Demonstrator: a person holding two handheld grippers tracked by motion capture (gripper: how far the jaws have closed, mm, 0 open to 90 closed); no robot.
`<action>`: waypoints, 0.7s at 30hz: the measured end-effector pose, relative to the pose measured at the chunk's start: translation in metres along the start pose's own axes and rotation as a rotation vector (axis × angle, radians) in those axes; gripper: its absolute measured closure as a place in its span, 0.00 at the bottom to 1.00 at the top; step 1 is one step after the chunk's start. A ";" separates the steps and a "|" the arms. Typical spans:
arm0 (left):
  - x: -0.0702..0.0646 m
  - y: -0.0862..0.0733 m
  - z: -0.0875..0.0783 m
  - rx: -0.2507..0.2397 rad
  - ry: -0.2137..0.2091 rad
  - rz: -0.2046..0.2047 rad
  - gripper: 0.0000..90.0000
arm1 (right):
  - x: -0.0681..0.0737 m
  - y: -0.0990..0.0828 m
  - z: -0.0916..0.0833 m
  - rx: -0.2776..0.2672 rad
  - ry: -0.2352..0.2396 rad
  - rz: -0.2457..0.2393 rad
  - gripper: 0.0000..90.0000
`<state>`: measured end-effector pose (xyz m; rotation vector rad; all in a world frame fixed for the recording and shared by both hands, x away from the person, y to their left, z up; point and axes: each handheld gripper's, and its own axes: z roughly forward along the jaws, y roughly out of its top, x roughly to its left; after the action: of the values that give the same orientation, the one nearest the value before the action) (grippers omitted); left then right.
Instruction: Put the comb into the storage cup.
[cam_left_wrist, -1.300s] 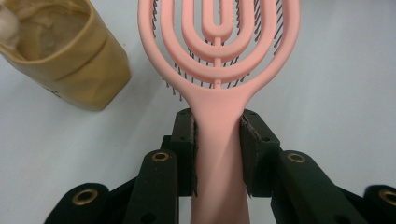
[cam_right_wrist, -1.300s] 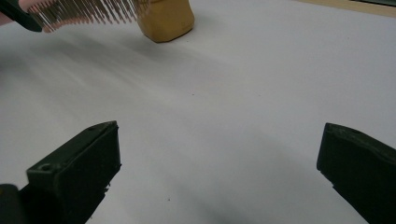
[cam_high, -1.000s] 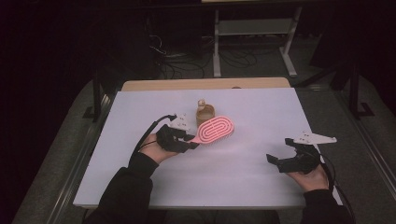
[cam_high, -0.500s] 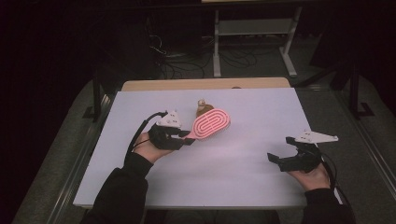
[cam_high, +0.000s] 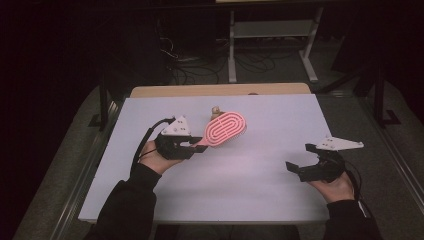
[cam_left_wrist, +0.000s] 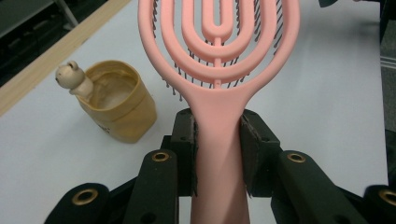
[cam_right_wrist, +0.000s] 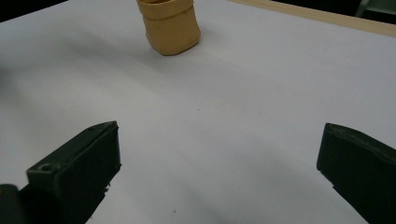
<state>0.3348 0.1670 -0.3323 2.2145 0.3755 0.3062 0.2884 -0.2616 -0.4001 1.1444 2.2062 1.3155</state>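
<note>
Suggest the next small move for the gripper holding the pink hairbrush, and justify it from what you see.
Probably carry the pink hairbrush toward the tan cup, handle lowered. The left gripper is clamped on the handle, the brush is off the table, and the open cup stands close beside it. The right gripper is open and apart.

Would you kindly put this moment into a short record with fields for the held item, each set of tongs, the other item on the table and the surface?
held item: pink hairbrush, gripped by its handle, head pointing away from the hand
left tongs: shut on the hairbrush handle, pads pressing both sides
right tongs: open, nothing between them, above bare table at the right
other item: tan cup with a small bear figure on its rim, upright beyond the brush
surface: white table
</note>
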 end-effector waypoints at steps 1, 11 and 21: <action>0.000 0.000 -0.001 -0.007 0.003 -0.003 0.78 | 0.000 0.001 0.000 0.001 0.002 -0.003 0.00; 0.000 0.002 -0.007 -0.052 0.022 -0.006 0.78 | 0.001 0.013 0.000 0.022 0.023 -0.010 0.00; -0.002 0.003 -0.009 -0.082 0.039 0.008 0.78 | 0.004 0.032 -0.003 0.034 0.060 -0.019 0.00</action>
<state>0.3305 0.1707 -0.3243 2.1329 0.3684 0.3632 0.2987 -0.2522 -0.3710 1.1072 2.2852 1.3260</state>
